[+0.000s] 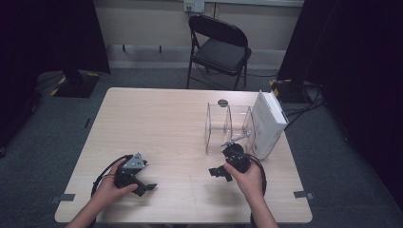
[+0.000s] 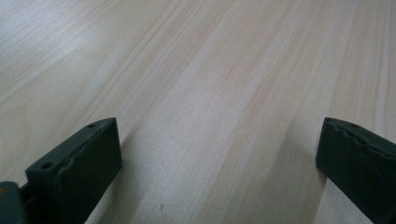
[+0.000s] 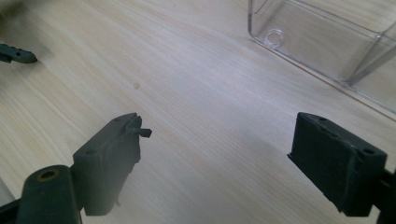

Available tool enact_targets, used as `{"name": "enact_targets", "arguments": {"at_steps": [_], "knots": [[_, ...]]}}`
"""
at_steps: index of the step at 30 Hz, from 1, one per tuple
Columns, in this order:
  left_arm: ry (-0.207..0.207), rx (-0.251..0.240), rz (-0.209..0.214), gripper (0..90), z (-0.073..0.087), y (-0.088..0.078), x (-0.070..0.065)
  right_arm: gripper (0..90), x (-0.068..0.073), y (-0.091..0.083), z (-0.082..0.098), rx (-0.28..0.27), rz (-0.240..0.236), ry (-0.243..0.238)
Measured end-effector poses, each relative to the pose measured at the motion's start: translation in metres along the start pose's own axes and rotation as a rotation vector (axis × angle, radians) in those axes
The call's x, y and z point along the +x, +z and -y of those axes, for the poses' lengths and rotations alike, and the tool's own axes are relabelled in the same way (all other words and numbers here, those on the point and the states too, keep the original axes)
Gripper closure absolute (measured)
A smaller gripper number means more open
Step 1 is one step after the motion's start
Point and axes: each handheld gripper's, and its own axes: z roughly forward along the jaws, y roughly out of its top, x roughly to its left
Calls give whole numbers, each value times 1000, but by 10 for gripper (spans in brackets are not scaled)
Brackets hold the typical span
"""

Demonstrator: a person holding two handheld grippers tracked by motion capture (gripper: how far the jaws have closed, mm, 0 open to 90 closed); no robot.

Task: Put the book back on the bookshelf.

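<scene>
**Both grippers low over the table, jaws apart and empty**

High view: the left gripper (image 1: 142,186) sits in the person's left hand (image 1: 110,189) near the front edge of the table (image 1: 157,123), its jaws pointing toward the middle and nothing between them. The right gripper (image 1: 217,172) is held in the right hand (image 1: 247,179), its jaws pointing toward the left gripper, and its body lies just in front of the clear plastic box (image 1: 229,127). A white box (image 1: 268,122) leans against the far side of the clear one. A black folding chair (image 1: 219,47) stands beyond the table.

Left gripper view: the two jaws stand wide apart, with bare wood grain between and ahead of them.

Right gripper view: the jaws stand wide apart and hold nothing. The clear plastic box (image 3: 327,42) lies ahead of the jaws and off to their right, apart from them, resting on the table. Far ahead to the left, a dark jaw tip of the left gripper (image 3: 16,54) shows.
</scene>
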Motion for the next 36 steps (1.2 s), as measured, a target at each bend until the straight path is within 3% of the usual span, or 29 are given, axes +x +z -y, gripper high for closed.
{"name": "enact_targets", "arguments": {"at_steps": [5,6,14,36], "knots": [[1,0,-1,0,0,0,0,147,5,8,0,0,-17,-23],[-1,-1,0,0,0,0,0,147,7,9,1,15,-18,-3],[0,0,0,0,0,0,0,147,14,20,1,12,-39,-51],[0,0,1,0,0,0,0,148,29,48,2,35,-61,-108]]}}
